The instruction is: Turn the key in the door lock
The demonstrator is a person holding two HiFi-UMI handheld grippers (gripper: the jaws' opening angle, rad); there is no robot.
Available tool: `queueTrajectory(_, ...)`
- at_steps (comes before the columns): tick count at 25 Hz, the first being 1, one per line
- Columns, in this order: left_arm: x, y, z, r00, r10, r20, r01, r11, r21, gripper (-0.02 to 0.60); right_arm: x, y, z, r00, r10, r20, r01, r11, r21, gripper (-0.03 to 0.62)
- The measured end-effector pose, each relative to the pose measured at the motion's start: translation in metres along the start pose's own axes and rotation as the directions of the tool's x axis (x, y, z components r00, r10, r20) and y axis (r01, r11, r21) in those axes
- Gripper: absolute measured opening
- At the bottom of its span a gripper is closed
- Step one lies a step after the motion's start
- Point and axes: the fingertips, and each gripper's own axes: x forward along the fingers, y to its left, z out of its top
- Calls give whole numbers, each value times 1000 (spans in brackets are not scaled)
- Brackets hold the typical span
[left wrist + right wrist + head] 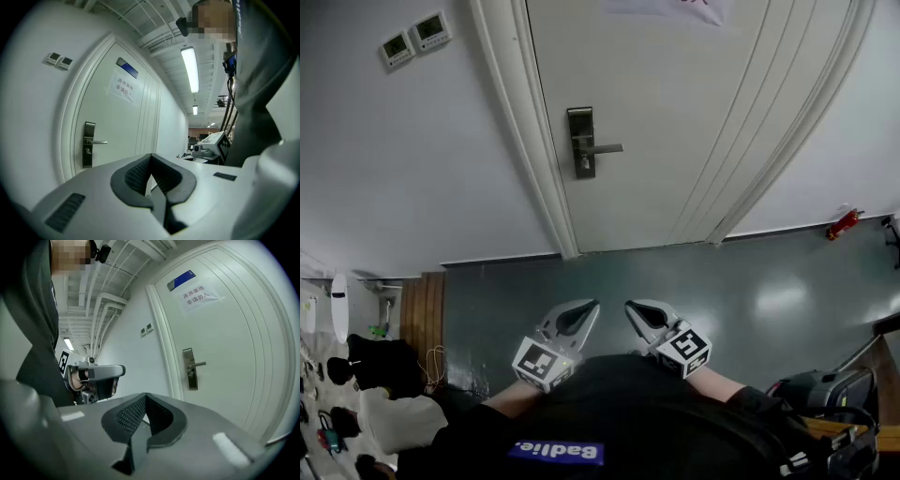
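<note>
Seemingly level, left tool (587, 309) and right tool (632, 309) — closed — face door (694, 112).

Door (675, 112) stands ahead, with the lock plate (580, 142) near its left edge and the lever pointing right. Two wall panels (414, 39) sit on the wall left of the frame. Left gripper (584, 311) and right gripper (637, 312) are side by side, well apart from the door.

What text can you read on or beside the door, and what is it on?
"库房重地 非请勿入": paper sign on the door.
Too blurred to read: blue plate above the sign.
Too small to read: displays of the two wall panels beside the door.
</note>
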Motion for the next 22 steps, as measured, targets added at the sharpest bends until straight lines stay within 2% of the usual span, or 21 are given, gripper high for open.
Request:
queueTrajectory(8, 5, 4, -7, 1000, 9, 6, -8, 1000, -16, 5, 1, -4, -1, 1000, 1, -8, -1, 1000, -2, 0)
queueTrajectory(13, 18, 7, -4, 1000, 23, 0, -23, 1000, 3, 5, -3, -16, 1, 1000, -1, 2, 1, 1000, 0, 2)
queueTrajectory(17, 36, 21, -5, 995, 94, -16, -92, 993, 75, 5, -11, -34, 1, 1000, -13, 6, 13, 1000, 0, 2)
queueTrajectory(20, 52, 40, -13, 984, 168, -50, -160, 977, 143, 5, -16, -48, -5, 1000, -11, 4, 11, 1000, -5, 2)
queueTrajectory(22, 65, 60, -16, 975, 218, -44, -207, 964, 166, 5, -16, -58, -9, 1000, -11, -5, 11, 1000, 2, 2)
